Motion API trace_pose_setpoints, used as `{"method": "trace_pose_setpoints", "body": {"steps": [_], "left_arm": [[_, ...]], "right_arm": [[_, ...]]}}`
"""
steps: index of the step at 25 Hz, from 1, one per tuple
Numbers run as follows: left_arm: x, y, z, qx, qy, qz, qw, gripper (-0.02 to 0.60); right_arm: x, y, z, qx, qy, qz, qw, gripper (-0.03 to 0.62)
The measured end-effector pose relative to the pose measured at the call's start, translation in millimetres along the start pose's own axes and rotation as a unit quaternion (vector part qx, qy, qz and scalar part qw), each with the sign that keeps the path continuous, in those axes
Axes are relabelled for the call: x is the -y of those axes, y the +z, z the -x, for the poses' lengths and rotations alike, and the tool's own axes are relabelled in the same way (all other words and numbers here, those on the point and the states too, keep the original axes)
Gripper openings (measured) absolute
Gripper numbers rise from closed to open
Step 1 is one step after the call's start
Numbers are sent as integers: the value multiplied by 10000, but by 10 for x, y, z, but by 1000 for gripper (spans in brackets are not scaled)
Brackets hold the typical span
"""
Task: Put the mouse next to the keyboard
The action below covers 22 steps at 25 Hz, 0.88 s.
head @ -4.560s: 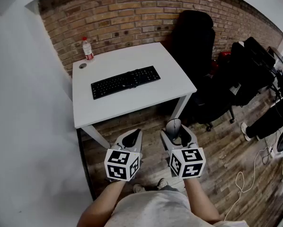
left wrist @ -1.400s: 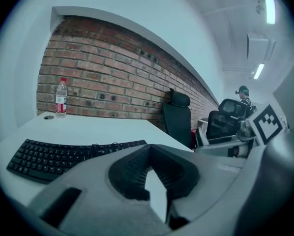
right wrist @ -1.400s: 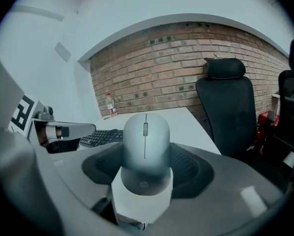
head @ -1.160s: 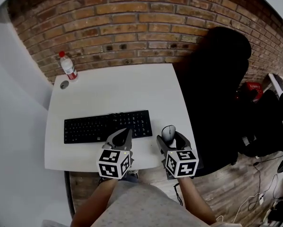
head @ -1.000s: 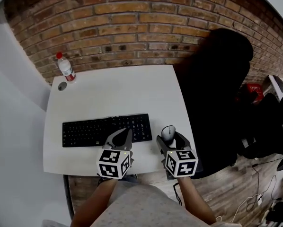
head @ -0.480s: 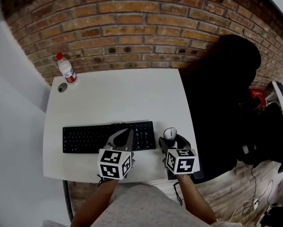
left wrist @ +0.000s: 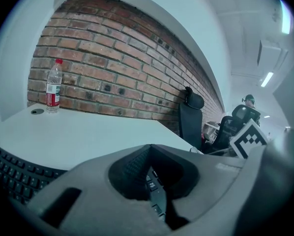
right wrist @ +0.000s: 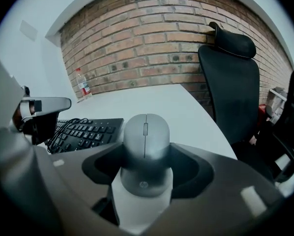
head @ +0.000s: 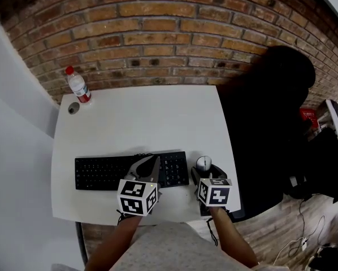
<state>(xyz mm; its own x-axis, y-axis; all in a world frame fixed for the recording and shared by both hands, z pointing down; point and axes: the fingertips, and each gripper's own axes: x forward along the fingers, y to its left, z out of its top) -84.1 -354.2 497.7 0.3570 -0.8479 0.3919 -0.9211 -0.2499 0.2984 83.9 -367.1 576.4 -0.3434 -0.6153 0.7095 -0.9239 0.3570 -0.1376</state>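
Right gripper (head: 205,173) is clamped on the grey mouse (right wrist: 146,139), its jaws pressing the two sides (scroll wheel pointing away). The mouse is just beside the right end of the black keyboard (head: 129,171), over the white table (head: 141,117); whether it touches the tabletop cannot be told. Left gripper (head: 148,165) hovers over the keyboard's right half, jaws together on nothing. A water bottle (head: 78,86) stands at the table's far left corner.
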Motion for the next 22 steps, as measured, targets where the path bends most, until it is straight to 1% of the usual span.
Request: {"method": "trace_pose_setpoints", "body": {"steps": [5,11,19,22], "left_arm": [[-46,16,-70,-35,-40,3,10000,-12],[-116,37,-106,-59,-26,22,10000,-12],[-182,41,-92,-51,7,57,10000,-12],[-169,44,-74,-41,5,68,10000,-12]], "right_arm": [[29,31,-56,-126,-149,-13,9998,305],[23,-34,-123,-294,-246,-44,9993,305],[21,-37,-176,-232,-330,29,9992,308],[15,-23,-181,-199,-249,-13,9995,310]]}}
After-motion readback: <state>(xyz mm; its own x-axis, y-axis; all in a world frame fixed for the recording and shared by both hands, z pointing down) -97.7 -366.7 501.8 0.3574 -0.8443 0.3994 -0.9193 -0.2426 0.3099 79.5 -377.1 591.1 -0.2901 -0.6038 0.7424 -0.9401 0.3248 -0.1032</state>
